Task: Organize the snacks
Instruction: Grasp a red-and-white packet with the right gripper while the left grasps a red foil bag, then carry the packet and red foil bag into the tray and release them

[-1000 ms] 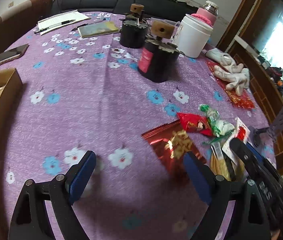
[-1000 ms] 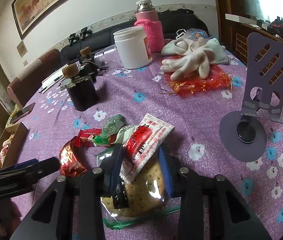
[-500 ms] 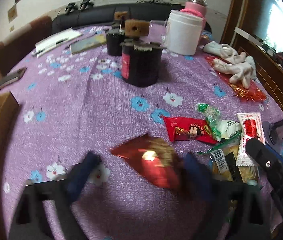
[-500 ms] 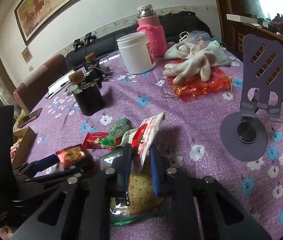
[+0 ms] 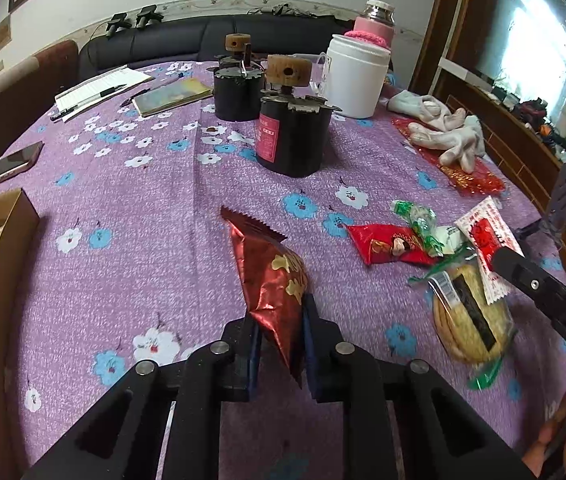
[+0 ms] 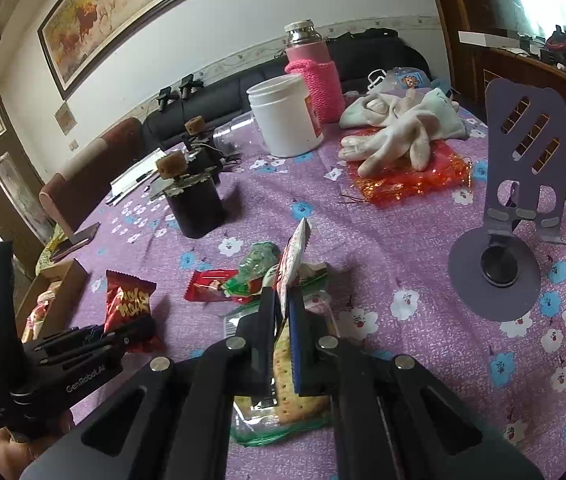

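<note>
A red foil snack packet (image 5: 279, 280) is clamped upright in the left tongs (image 5: 281, 344), a red-and-white sachet (image 6: 293, 260) pinched in the right tongs (image 6: 281, 344), both raised off the desk (image 5: 143, 216), presumably bound for the cardboard box (image 5: 7, 240)

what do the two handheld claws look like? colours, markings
Both are matte black linkage frames with round silver pivot pins and blue pads on the fingers. The left claw body reads "GenRobot.AI" in the right wrist view; the right claw body shows white letters "DAS".
</note>
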The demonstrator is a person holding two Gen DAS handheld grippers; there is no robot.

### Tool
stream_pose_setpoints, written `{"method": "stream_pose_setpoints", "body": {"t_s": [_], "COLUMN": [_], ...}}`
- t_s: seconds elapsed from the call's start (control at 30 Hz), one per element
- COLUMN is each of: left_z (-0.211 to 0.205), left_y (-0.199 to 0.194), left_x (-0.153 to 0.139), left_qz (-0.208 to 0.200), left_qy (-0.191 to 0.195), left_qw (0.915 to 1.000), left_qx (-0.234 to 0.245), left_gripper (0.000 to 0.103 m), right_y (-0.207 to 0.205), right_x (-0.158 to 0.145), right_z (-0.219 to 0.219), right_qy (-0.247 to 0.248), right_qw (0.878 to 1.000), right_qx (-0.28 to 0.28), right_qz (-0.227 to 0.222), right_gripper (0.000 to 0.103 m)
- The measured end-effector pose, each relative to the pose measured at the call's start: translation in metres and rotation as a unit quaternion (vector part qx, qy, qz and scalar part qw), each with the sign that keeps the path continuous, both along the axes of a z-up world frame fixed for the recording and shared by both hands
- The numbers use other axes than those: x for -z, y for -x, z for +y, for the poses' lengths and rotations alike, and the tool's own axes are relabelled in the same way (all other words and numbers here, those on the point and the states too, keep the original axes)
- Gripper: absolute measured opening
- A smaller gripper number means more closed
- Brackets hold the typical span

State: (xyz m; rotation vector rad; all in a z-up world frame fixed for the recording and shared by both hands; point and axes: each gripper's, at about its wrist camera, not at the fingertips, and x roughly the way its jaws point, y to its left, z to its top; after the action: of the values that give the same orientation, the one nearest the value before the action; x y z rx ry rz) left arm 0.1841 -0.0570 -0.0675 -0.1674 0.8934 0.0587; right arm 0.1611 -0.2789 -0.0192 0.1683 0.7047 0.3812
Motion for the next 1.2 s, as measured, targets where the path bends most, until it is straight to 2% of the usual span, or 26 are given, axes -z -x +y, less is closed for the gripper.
{"method": "stream_pose_setpoints", "body": {"t_s": [0.33,0.57,0.9,1.2], "left_z": [0.030,0.056,0.125,0.213], "left_y": [0.038,0.071,0.114,0.151], "left_x": [-0.017,-0.041,-0.052,-0.052], "left_qz": [-0.035,-0.066,-0.071,-0.061], "left_qy": [0.019,-0.006,-0.039,-0.047], "left_qw": [0.9992,0.9973,0.9917,0.9822], "left_qx": [-0.005,-0.031,-0.100,-0.171], "left_gripper": [0.016,0.016,0.016,0.016], "right_y": [0.027,0.047,0.076,0.102], "right_x": [-0.014,-0.023,-0.033,-0.028], "right_z": [0.008,0.039,0.122,0.246], "right_qy": [-0.027,-0.040,-0.030,-0.008], "right_qw": [0.999,0.998,0.991,0.968], "right_qx": [-0.014,-0.049,-0.131,-0.252], "right_qz": [-0.019,-0.025,-0.029,-0.012], "right_gripper": [0.006,0.006,0.006,0.006]}}
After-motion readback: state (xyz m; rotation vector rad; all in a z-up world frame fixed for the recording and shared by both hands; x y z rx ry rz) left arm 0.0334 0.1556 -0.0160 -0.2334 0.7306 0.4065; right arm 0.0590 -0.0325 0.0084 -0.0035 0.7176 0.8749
